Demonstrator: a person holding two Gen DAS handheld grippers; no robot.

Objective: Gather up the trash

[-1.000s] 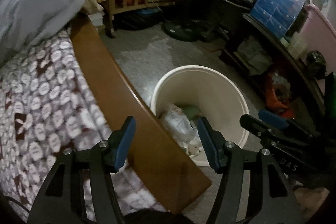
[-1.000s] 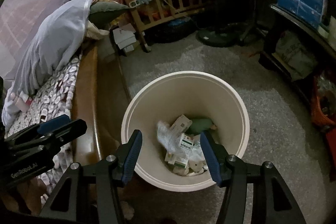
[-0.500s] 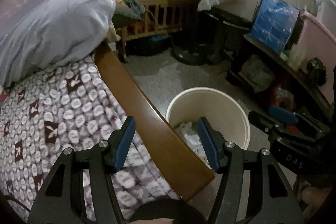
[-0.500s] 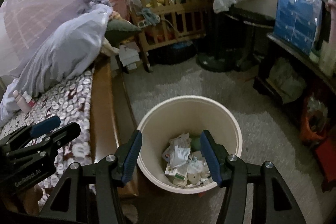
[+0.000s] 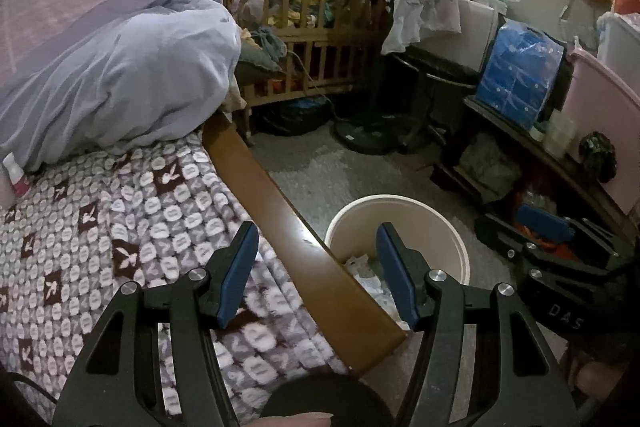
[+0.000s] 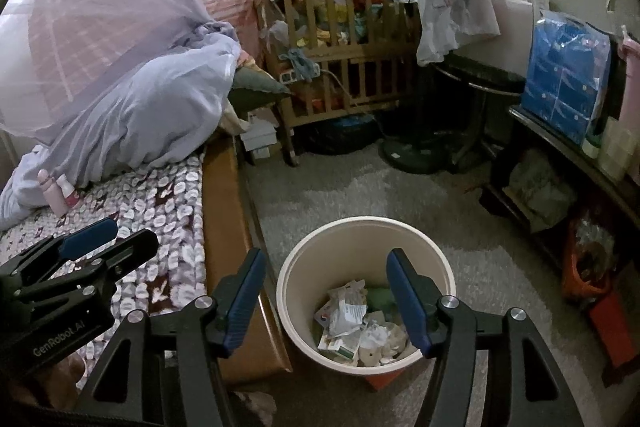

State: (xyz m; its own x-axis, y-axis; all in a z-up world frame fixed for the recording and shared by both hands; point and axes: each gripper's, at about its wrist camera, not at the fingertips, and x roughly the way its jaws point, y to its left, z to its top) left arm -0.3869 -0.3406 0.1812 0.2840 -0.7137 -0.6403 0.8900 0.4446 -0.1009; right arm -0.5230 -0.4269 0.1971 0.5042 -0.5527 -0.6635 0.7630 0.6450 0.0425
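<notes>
A cream waste bin (image 6: 360, 241) stands on the grey floor beside the bed, holding crumpled wrappers and small cartons (image 6: 352, 323). My right gripper (image 6: 326, 255) hovers above and in front of the bin; its jaws are opening and nothing is between them. My left gripper (image 5: 316, 231) is open and empty, held over the wooden bed rail (image 5: 280, 219), with the bin (image 5: 400, 215) just right of it. Each gripper shows in the other's view: the left gripper (image 6: 88, 247) over the bed, the right gripper (image 5: 552, 231) at the far right.
A patterned blanket (image 5: 100, 227) covers the bed, with a pale duvet (image 5: 132, 79) and two small bottles (image 6: 60, 193) at its head. A wooden crib (image 6: 340, 67), a fan base (image 6: 416, 155) and a dark low shelf (image 6: 560, 155) ring the floor.
Both grippers have risen and tilted up, so the bin sits lower and smaller in both views and more of the room shows. The right jaws have widened slightly.
</notes>
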